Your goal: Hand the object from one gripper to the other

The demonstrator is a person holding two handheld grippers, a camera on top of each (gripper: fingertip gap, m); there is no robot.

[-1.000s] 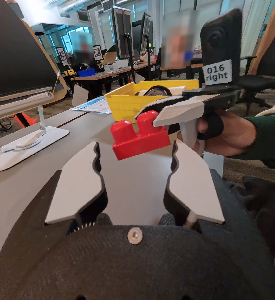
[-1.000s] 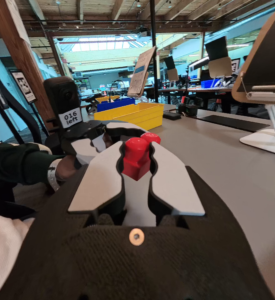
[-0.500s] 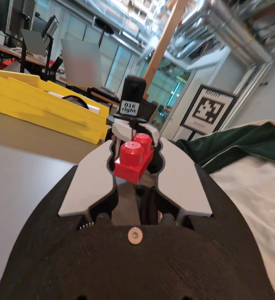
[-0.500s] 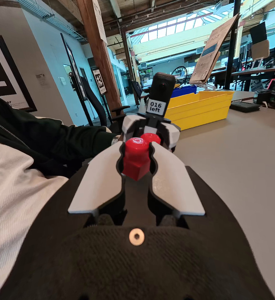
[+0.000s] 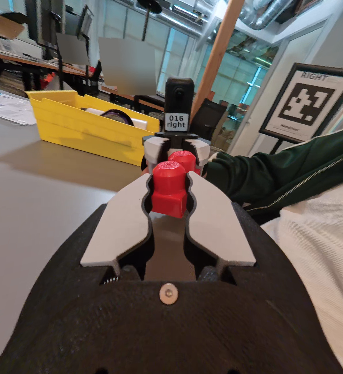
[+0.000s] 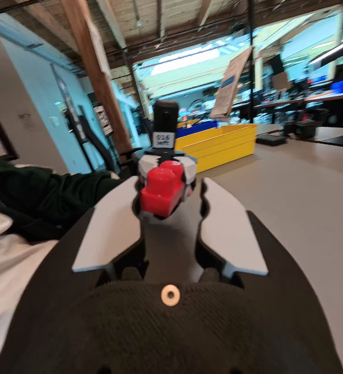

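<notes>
The red block (image 5: pixel 167 190) is up in the air above the grey table (image 5: pixel 35 198), between the two grippers, which face each other nose to nose. The left gripper (image 5: pixel 168 180) has its fingers pressed in on the near stud and body of the block, one on each side, so it is gripping it. In the right wrist view the right gripper (image 6: pixel 168 182) has its fingers spread wide; the block (image 6: pixel 161 192) sits close to the left-hand finger (image 6: pixel 114 226), and whether they touch is unclear, with a plain gap to the other finger. That view is motion-blurred, so contact is hard to judge.

Judgement: the block is already carried by the left gripper alone, and the step in hand is the right gripper's clean pull-away.

To do it well:
- Keep the left gripper squeezed firm and level; its hold covers only one end of the block, so a knock could twist it.
- Back the right gripper straight out along its own axis, fingers kept wide, no sideways sweep, as the block lies off-centre toward one finger.
- Hold the left gripper in place until the other is well apart.
- Stay over the table, not the person's lap (image 5: pixel 318 253), in case of a drop.

A yellow bin (image 5: pixel 89 123) sits further back on the table, well apart from the exchange.
</notes>
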